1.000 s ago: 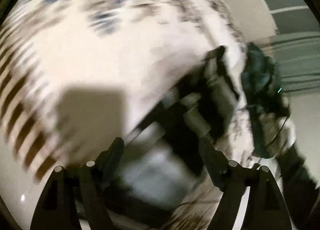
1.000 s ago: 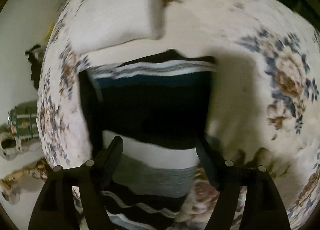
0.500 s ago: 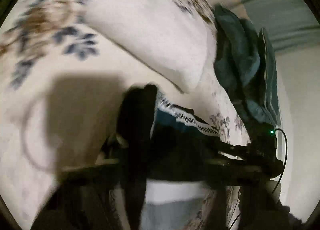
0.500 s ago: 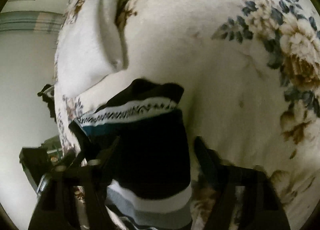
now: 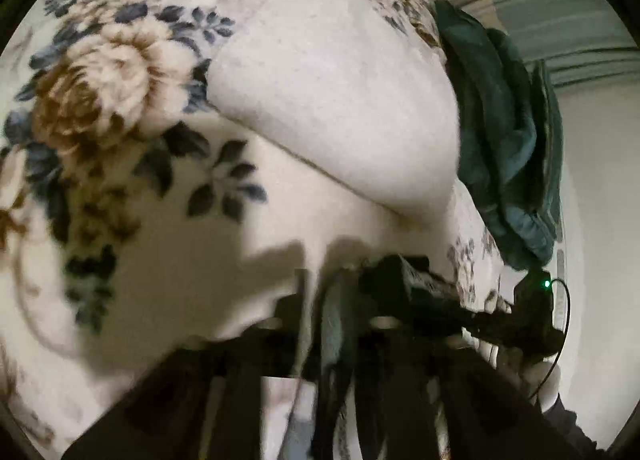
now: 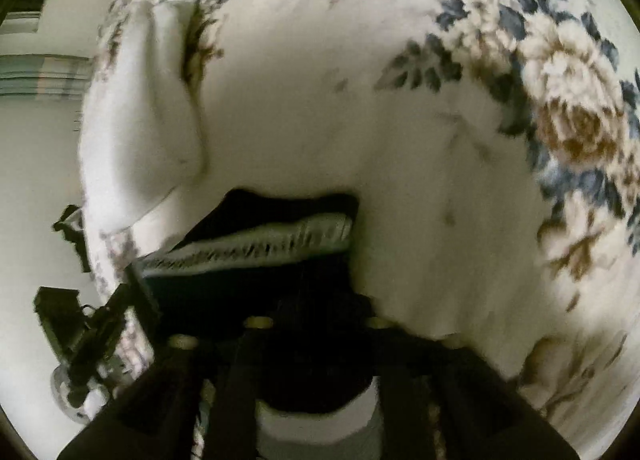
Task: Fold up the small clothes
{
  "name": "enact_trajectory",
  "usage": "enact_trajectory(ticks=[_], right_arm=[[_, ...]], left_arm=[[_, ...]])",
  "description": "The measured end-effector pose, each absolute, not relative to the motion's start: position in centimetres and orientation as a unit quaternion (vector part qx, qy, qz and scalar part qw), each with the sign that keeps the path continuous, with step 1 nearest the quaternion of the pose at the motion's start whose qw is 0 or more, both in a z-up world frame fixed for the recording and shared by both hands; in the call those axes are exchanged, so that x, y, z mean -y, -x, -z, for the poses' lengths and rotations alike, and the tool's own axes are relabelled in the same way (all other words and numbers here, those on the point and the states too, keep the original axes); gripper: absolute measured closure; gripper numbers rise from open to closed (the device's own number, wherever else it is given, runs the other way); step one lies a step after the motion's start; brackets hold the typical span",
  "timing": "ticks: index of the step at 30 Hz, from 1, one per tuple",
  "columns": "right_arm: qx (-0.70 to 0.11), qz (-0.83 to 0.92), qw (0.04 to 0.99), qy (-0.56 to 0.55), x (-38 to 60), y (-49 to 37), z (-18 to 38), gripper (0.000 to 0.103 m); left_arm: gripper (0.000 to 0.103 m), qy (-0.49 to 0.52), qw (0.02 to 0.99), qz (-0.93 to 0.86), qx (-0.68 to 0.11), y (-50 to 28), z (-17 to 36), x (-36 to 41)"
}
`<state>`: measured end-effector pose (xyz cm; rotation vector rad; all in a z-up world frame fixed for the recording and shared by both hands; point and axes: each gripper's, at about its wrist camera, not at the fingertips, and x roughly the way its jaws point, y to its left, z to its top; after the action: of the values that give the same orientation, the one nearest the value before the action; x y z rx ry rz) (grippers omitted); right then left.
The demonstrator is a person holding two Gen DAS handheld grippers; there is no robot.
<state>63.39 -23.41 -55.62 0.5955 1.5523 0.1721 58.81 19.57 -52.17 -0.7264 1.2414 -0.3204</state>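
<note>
A small dark striped knit garment (image 6: 256,256) with white, teal and grey bands lies on the floral blanket (image 6: 420,148). My right gripper (image 6: 316,300) is shut on its black fabric near the right edge. My left gripper (image 5: 332,292) is shut on the garment's edge (image 5: 334,344), which hangs as a dark fold between the fingers. The right gripper (image 5: 532,320) shows at the lower right of the left wrist view, and the left gripper (image 6: 100,328) shows at the lower left of the right wrist view.
A white pillow (image 5: 340,100) lies beyond the garment; it also shows in the right wrist view (image 6: 144,120). A teal cloth pile (image 5: 504,140) sits at the blanket's far right edge. A pale wall lies past the bed edge.
Both grippers have closed from open onto the garment and lifted its edge. The cameras have swung so the pillow and blanket fill more of each view.
</note>
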Motion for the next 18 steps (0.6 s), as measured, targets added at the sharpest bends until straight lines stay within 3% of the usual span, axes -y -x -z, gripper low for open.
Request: enact_trajectory(ticks=[1, 2, 11, 18], right_arm=[[-0.687, -0.081, 0.670, -0.271, 23.6, -62.7, 55.2, 0.039], [-0.683, -0.089, 0.669, -0.279, 23.8, -61.7, 54.5, 0.038], [-0.721, -0.109, 0.630, -0.269, 24.7, -46.1, 51.5, 0.038], [-0.766, -0.103, 0.564, -0.291, 25.6, -29.9, 55.8, 0.038]], left_arm=[[0.035, 0.332, 0.742, 0.151, -0.563, -57.9, 51.4, -19.6], [0.032, 0.336, 0.744, 0.153, -0.557, -57.1, 50.8, -19.6], [0.032, 0.302, 0.742, 0.152, -0.580, -40.9, 45.4, -17.1], [0.032, 0.260, 0.702, 0.083, -0.658, -25.9, 48.9, -15.1]])
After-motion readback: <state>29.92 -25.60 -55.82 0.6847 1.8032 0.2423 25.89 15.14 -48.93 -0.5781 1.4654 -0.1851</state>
